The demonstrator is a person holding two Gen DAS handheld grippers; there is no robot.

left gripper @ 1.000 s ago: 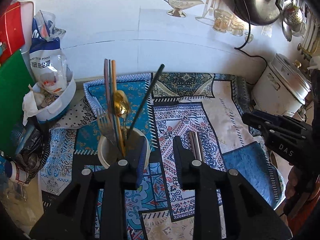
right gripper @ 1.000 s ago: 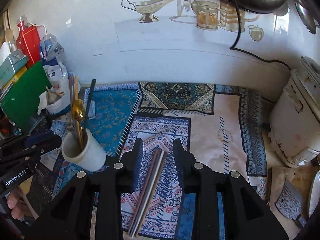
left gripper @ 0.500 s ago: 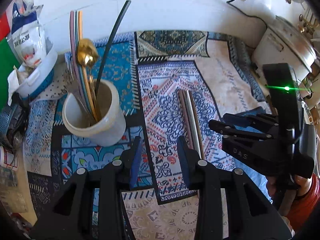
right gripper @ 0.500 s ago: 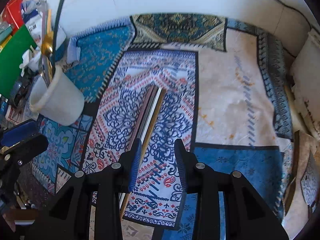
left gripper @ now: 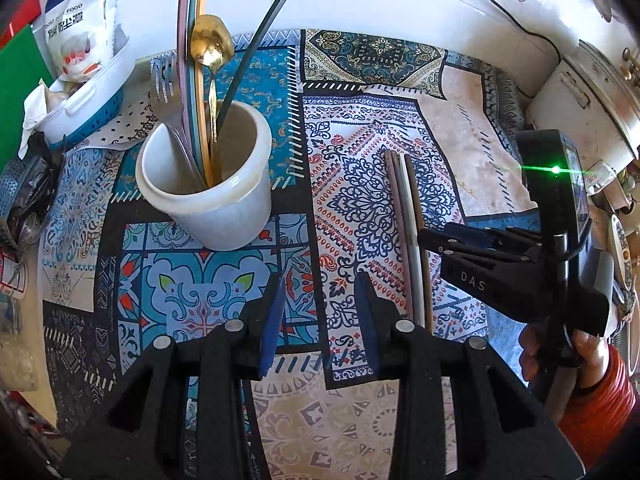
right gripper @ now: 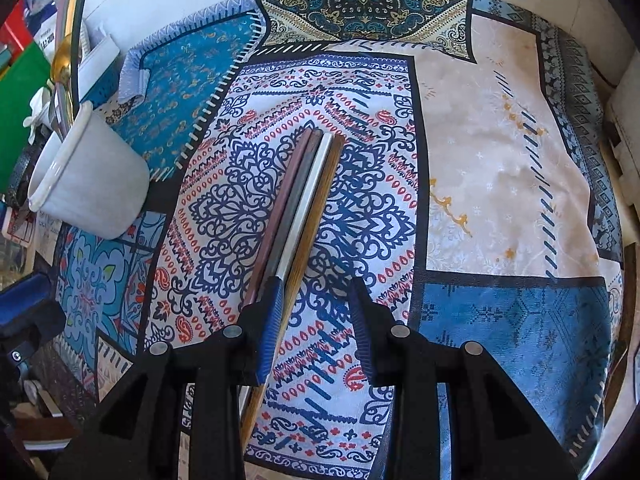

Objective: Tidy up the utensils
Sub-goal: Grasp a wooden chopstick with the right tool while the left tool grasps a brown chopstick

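A white cup (left gripper: 208, 200) stands on the patterned cloth (left gripper: 480, 140), holding a fork (left gripper: 164, 84), a gold spoon (left gripper: 210, 44), coloured chopsticks (left gripper: 194, 60) and a dark stick (left gripper: 260, 40). Several chopsticks (right gripper: 304, 200) lie side by side on the cloth to the right of the cup (right gripper: 96, 184). My left gripper (left gripper: 320, 280) hovers open over the cloth between the cup and the chopsticks (left gripper: 404, 208), with nothing between its fingers. My right gripper (right gripper: 315, 284) is open, its left finger over the near part of the bundle. From the left wrist view the right gripper (left gripper: 434, 242) sits beside the bundle.
A white basket (left gripper: 80, 92) with a food bag and a green board (left gripper: 16, 80) stand at the left by the wall. A white cooker (left gripper: 580, 100) stands at the right. A hand in a red sleeve (left gripper: 600, 392) holds the right gripper. The left gripper's blue pad (right gripper: 28, 308) shows at lower left.
Both grippers have come down toward the cloth and tipped more steeply downward. The cup and the lying chopsticks now look much closer. The right gripper has dropped next to the chopstick bundle.
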